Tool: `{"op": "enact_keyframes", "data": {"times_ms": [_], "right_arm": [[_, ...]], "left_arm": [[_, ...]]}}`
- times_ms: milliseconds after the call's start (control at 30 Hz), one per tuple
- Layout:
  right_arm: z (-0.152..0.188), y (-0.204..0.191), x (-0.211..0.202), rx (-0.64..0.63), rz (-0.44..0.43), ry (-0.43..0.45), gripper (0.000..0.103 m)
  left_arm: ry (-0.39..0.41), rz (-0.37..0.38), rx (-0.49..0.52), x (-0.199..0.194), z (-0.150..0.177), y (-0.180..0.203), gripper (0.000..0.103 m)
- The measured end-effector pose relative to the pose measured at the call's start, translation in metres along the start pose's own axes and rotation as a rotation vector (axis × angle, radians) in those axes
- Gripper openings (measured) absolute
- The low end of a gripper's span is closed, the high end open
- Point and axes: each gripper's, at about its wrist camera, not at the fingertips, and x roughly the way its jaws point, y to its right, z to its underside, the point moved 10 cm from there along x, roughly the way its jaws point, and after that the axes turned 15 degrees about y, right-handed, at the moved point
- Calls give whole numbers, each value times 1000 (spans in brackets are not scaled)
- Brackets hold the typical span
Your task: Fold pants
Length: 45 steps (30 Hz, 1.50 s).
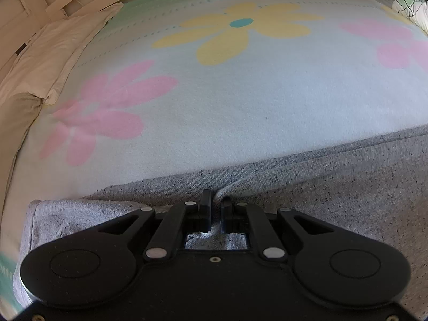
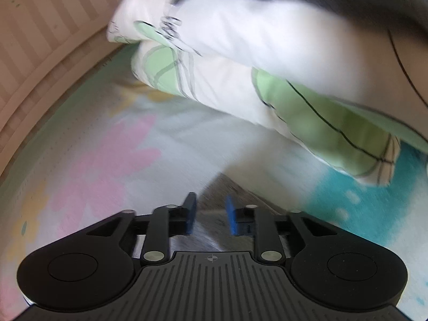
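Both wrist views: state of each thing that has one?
left gripper: shut on a pinched ridge of the pants
pants: grey, flat on the blanket, doubled along the far edge
right gripper: open, grey fabric between the fingers, view blurred
blanket: spread flat
pillow: lying on the blanket

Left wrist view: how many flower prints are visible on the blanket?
4. A pink flower at left, a yellow flower with a teal centre at top middle, a pink flower at right, and a yellow sliver at the far right edge. The grey pants may cover more.
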Motion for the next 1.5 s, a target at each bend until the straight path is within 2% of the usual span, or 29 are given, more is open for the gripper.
{"op": "enact_keyframes", "data": {"times_ms": [67, 167, 233, 300, 333, 433, 600, 633, 700, 767, 800, 1000, 1100, 1167, 1267, 1333, 1367, 1400, 1500], "right_arm": [[-1, -14, -2, -40, -21, 20, 49], [3, -30, 0, -106, -21, 19, 49], [13, -27, 7, -126, 31, -43, 49], [24, -16, 6, -131, 70, -117, 38], [28, -11, 4, -119, 76, -162, 26], [38, -3, -15, -66, 46, -283, 21], [46, 3, -41, -107, 15, -424, 22], [42, 4, -43, -105, 30, -405, 22], [21, 2, -44, -71, 47, -308, 23], [8, 2, -44, -45, 69, -235, 33], [6, 2, -42, -47, 82, -210, 35], [1, -9, -22, -54, 106, -96, 36], [1, -13, -9, -65, 116, -72, 38], [5, -15, -1, -69, 134, -81, 43], [18, -12, 10, -93, 172, -163, 44], [29, -6, 13, -80, 193, -252, 41], [32, -4, 11, -64, 187, -277, 22], [31, -2, 9, -31, 159, -289, 13], [15, -2, -6, 11, 105, -240, 12]], "left_arm": [[1, 1, -3, 0, 0, 0, 12], [2, 2, -2, 0, 1, -1, 12], [3, 4, -3, -1, 1, -2, 12], [4, 8, -5, -2, 1, -3, 12], [4, 11, -7, -2, 0, -3, 12], [-2, 12, -17, -1, 1, -5, 12], [-1, 3, 12, 1, 2, -1, 12], [1, 2, 15, 0, 2, -1, 12], [3, 3, 9, 0, 1, -1, 12], [1, 7, 5, 0, 1, -2, 12], [-1, 9, 3, 1, 2, -1, 12], [1, 8, 4, -1, 1, -1, 12], [-1, 10, 2, 0, 1, -2, 12], [-1, 9, 8, 0, 1, -1, 12], [1, 7, 16, 0, 1, 0, 12], [1, 8, 15, 0, 1, 0, 12], [0, 8, 14, 0, 1, 0, 12], [0, 9, 14, 1, 1, 0, 12], [0, 8, 16, 1, 1, 0, 12]]}}
